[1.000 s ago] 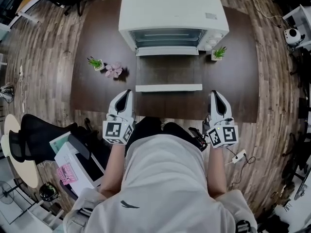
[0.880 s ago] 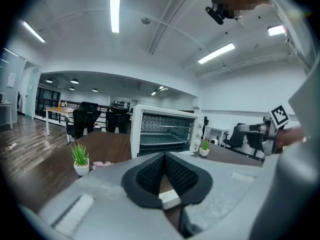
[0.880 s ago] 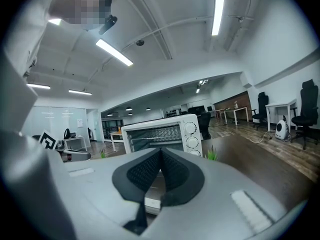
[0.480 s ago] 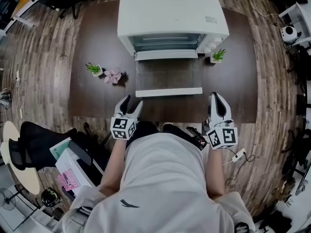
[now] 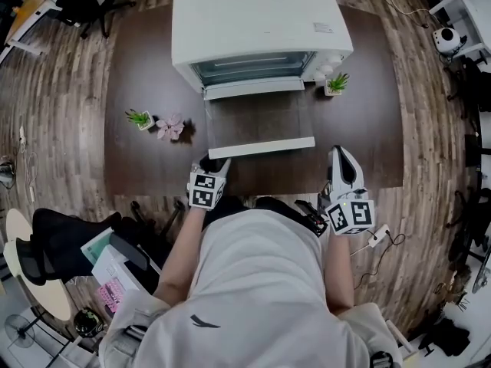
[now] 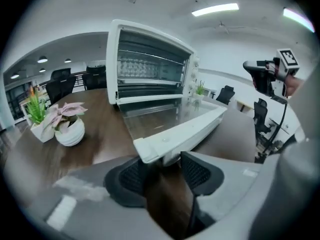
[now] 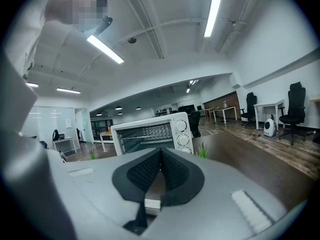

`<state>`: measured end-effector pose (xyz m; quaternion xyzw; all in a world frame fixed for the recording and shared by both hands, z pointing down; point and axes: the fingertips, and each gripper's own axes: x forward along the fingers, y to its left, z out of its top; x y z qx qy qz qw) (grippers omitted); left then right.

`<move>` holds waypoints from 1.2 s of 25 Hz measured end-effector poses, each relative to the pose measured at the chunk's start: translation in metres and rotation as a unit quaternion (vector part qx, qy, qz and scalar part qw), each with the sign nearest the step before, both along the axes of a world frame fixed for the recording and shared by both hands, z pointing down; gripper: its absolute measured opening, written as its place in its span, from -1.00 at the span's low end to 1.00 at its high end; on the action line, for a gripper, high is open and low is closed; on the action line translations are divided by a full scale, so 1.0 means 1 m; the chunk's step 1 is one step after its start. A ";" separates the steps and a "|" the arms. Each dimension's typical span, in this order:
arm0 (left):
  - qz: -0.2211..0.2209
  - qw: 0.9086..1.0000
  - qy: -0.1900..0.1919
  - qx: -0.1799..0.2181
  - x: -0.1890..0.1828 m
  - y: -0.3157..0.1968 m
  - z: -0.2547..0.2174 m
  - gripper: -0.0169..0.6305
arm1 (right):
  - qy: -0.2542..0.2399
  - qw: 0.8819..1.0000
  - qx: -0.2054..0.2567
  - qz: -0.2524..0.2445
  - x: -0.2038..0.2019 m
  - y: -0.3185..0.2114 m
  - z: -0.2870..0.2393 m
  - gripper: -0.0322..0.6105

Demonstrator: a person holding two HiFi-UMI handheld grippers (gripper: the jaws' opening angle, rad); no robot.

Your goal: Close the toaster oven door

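A white toaster oven (image 5: 261, 21) stands at the back of the dark table, its glass door (image 5: 257, 121) dropped flat toward me. The door's white handle bar (image 5: 261, 147) runs along the near edge. My left gripper (image 5: 211, 163) is at the bar's left end, jaws open. In the left gripper view the handle (image 6: 180, 131) lies just past and above the left gripper (image 6: 164, 161) tips; the pads do not press on it. My right gripper (image 5: 341, 156) hovers at the table's front edge, right of the door, shut and empty. The right gripper (image 7: 160, 154) faces the oven (image 7: 150, 131).
A small green plant (image 5: 140, 119) and a pink-leaved plant (image 5: 170, 126) sit left of the door; another green plant (image 5: 334, 84) stands by the oven's right corner. The table (image 5: 146, 67) ends just before my body. An office chair (image 5: 61, 236) and boxes stand on the floor at left.
My left gripper has moved forward and to the right, up to the left end of the door handle, and its jaws have gone from shut to open. The right gripper has stayed put.
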<state>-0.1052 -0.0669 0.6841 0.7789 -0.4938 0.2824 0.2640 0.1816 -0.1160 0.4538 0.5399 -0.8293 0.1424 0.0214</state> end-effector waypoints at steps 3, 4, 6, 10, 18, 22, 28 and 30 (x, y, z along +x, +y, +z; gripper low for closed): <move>0.002 1.000 0.020 -0.004 0.005 0.001 -0.004 -0.40 | -0.002 1.000 -0.002 0.004 0.001 0.000 0.001 -0.89; -0.003 1.000 0.029 -0.005 0.004 0.001 -0.007 -0.44 | -0.002 1.000 -0.002 0.005 0.001 0.000 0.002 -0.89; -0.006 0.999 0.038 -0.004 0.004 0.001 -0.015 -0.45 | -0.001 1.000 -0.003 0.006 0.001 0.000 0.001 -0.89; 0.015 0.999 0.031 0.016 0.004 -0.001 -0.038 -0.45 | -0.002 1.000 -0.002 0.008 0.002 0.000 0.002 -0.89; 0.037 0.995 0.015 0.092 0.000 -0.017 -0.108 -0.41 | -0.008 1.000 0.000 -0.004 -0.009 -0.005 0.001 -0.89; 0.027 0.989 0.017 0.144 -0.005 -0.034 -0.148 -0.41 | -0.011 1.000 -0.001 -0.009 -0.013 -0.007 0.002 -0.89; -0.018 0.970 0.095 0.223 -0.017 -0.075 -0.202 -0.47 | -0.017 1.000 -0.003 -0.008 -0.012 -0.008 0.005 -0.89; -0.032 0.963 0.113 0.241 -0.023 -0.092 -0.217 -0.48 | -0.019 1.000 -0.005 -0.004 -0.009 -0.008 0.006 -0.89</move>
